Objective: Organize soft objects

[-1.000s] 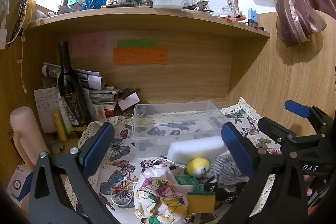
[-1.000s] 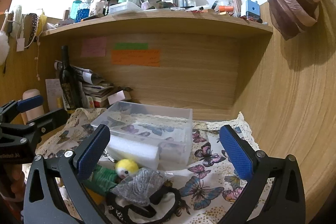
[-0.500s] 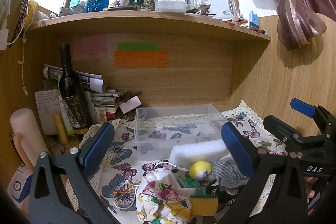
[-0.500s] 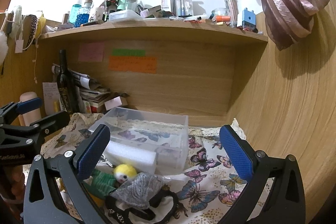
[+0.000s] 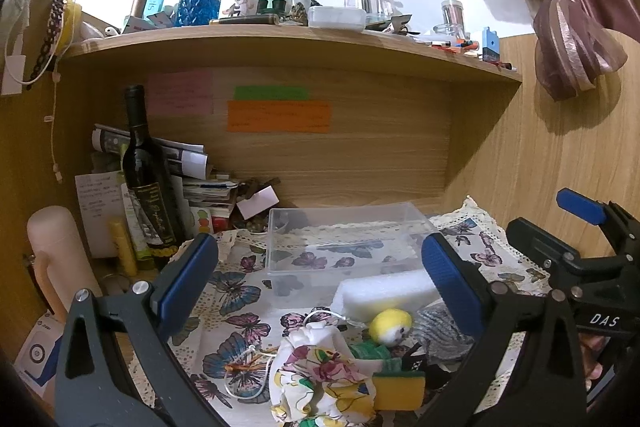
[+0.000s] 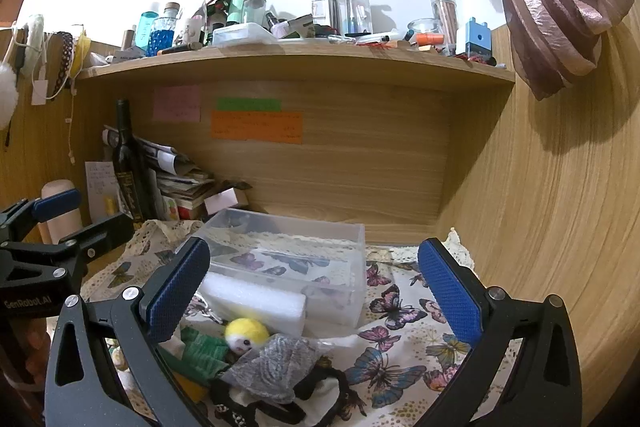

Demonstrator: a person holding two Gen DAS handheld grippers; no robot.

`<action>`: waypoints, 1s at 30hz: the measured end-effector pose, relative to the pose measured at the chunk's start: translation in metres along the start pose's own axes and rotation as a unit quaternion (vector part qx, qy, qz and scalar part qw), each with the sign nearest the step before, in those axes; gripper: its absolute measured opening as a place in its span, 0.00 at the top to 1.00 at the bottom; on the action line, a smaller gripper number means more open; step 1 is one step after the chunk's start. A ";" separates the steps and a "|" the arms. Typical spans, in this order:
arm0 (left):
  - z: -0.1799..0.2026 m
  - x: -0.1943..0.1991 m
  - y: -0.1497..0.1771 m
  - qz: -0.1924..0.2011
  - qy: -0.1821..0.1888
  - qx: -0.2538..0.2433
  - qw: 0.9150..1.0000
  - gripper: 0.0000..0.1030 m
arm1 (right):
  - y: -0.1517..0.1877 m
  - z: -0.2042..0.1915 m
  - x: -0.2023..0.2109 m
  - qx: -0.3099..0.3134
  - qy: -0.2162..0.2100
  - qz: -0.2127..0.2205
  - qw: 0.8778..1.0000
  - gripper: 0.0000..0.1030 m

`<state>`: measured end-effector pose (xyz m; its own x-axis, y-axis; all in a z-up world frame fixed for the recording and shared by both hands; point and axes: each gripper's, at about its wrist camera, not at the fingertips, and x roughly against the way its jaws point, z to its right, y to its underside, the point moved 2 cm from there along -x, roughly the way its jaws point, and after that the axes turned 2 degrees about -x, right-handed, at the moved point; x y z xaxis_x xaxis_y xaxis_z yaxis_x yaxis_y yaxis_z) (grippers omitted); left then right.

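Observation:
A pile of soft things lies on the butterfly cloth point(image 5: 236, 291) in front of a clear plastic box point(image 5: 340, 239): a white foam block point(image 5: 380, 293), a yellow-headed doll point(image 5: 390, 325) with a green body, a floral cloth pouch point(image 5: 320, 375), a yellow-green sponge point(image 5: 398, 389) and a grey mesh point(image 5: 440, 327). The box point(image 6: 296, 259), foam block point(image 6: 256, 301), doll point(image 6: 244, 335), grey mesh point(image 6: 276, 363) and a black cord point(image 6: 260, 403) show in the right wrist view. My left gripper point(image 5: 320, 267) is open above the pile. My right gripper point(image 6: 314, 291) is open and empty.
A dark wine bottle point(image 5: 146, 179), papers point(image 5: 188, 163) and a pink cylinder point(image 5: 56, 259) stand at the back left. A shelf point(image 5: 280, 39) overhead carries several bottles. A wooden wall point(image 6: 560, 227) closes the right side. A curtain knot point(image 6: 556, 11) hangs top right.
Both grippers have drawn back and risen a little, so the box and pile sit lower and farther in both views. Nothing was grasped.

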<state>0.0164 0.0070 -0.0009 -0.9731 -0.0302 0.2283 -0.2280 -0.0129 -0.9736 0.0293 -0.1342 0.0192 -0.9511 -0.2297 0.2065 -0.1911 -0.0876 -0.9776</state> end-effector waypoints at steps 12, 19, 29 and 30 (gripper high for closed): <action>-0.002 0.003 0.000 0.006 -0.009 0.002 1.000 0.00 | 0.000 -0.002 0.001 -0.004 -0.008 0.001 1.000 0.00; -0.002 0.003 0.001 0.006 -0.009 0.001 1.000 0.00 | 0.000 -0.003 0.002 -0.004 -0.012 0.002 1.000 0.00; -0.002 0.003 0.000 0.006 -0.009 0.001 1.000 0.00 | 0.000 -0.005 0.002 -0.004 -0.014 0.002 1.000 0.00; -0.001 0.003 0.000 0.006 -0.009 0.001 1.000 0.00 | 0.001 -0.006 0.002 -0.003 -0.015 0.001 1.000 0.00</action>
<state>0.0130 0.0083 -0.0005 -0.9751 -0.0491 0.2161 -0.2157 -0.0138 -0.9764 0.0260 -0.1292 0.0187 -0.9438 -0.2590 0.2054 -0.1905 -0.0815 -0.9783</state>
